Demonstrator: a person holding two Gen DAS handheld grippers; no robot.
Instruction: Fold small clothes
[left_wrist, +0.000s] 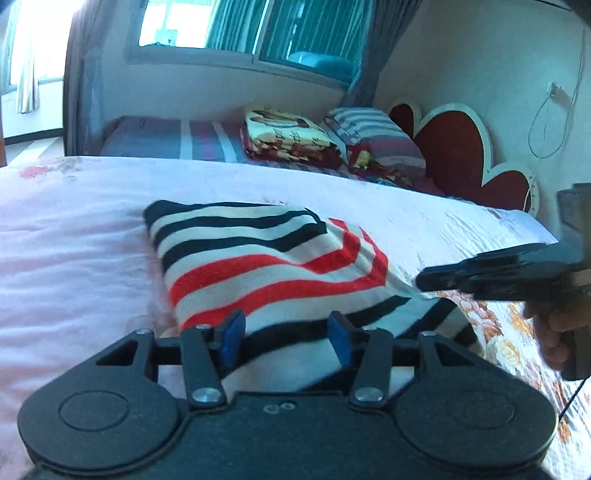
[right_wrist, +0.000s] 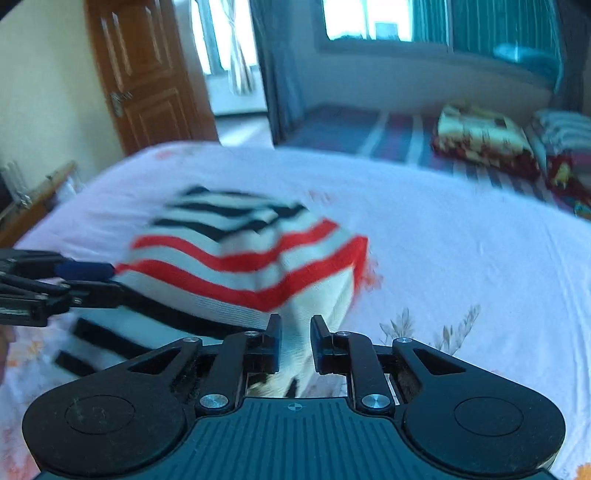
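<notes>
A knitted garment (left_wrist: 258, 258) with cream, black and red stripes lies on the pink bedsheet (left_wrist: 74, 240), its near edge raised off the bed. In the left wrist view my left gripper (left_wrist: 286, 334) has the garment's near edge pinched between its blue pads (left_wrist: 232, 338). My right gripper (left_wrist: 421, 282) comes in from the right and holds the garment's right corner. In the right wrist view the garment (right_wrist: 240, 258) humps up, blurred. My right gripper (right_wrist: 295, 332) is shut on white fabric, and my left gripper (right_wrist: 110, 280) grips the left edge.
Behind the sheet lie a folded patterned blanket (left_wrist: 288, 136) and a striped pillow (left_wrist: 373, 133) against a red heart-shaped headboard (left_wrist: 454, 147). A person's hand (left_wrist: 561, 332) holds the right gripper. A wooden door (right_wrist: 147, 74) stands at the far left and a window (left_wrist: 240, 26) behind.
</notes>
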